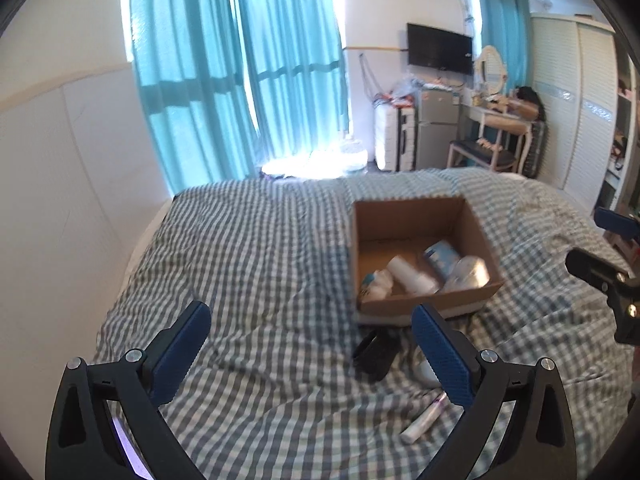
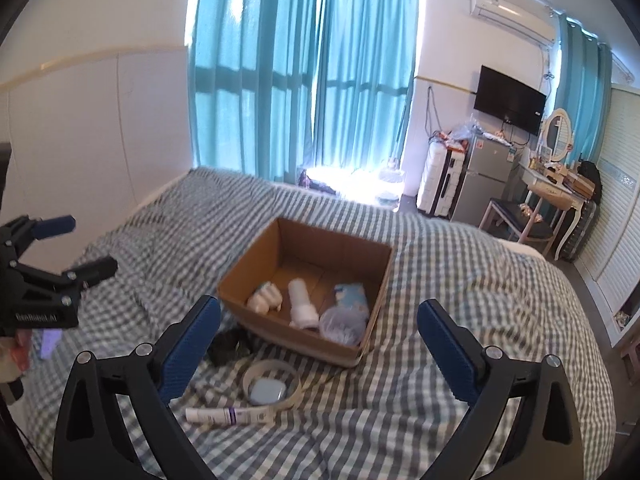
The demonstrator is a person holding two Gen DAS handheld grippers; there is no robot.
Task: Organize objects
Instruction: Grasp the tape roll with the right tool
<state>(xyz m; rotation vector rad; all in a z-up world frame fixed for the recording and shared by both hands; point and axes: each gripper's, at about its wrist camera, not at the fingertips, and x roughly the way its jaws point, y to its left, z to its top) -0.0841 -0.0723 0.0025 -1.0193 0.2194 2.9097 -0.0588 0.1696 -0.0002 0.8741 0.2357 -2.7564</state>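
An open cardboard box (image 2: 256,256) (image 1: 416,212) sits on the checked bed and holds a white bottle (image 2: 301,307), a pale bundle (image 2: 265,300), a blue-white pack (image 2: 352,295) and a clear round tub (image 2: 342,325). In front of it lie a black object (image 2: 226,346) (image 1: 376,354), a round band (image 2: 298,390) around a grey-blue case (image 2: 267,391), and a white-purple tube (image 2: 230,416) (image 1: 424,420). My left gripper (image 1: 312,340) is open and empty above the bed; it also shows in the right wrist view (image 2: 84,246). My right gripper (image 2: 318,332) is open and empty above the loose items.
The grey-white checked bedcover (image 1: 256,264) is rumpled. A white padded wall (image 1: 52,184) runs along the left. Teal curtains (image 2: 304,80), a suitcase (image 2: 440,184), small fridge (image 2: 484,184), dressing table with stool (image 2: 548,200) and wardrobe (image 1: 576,104) stand beyond the bed.
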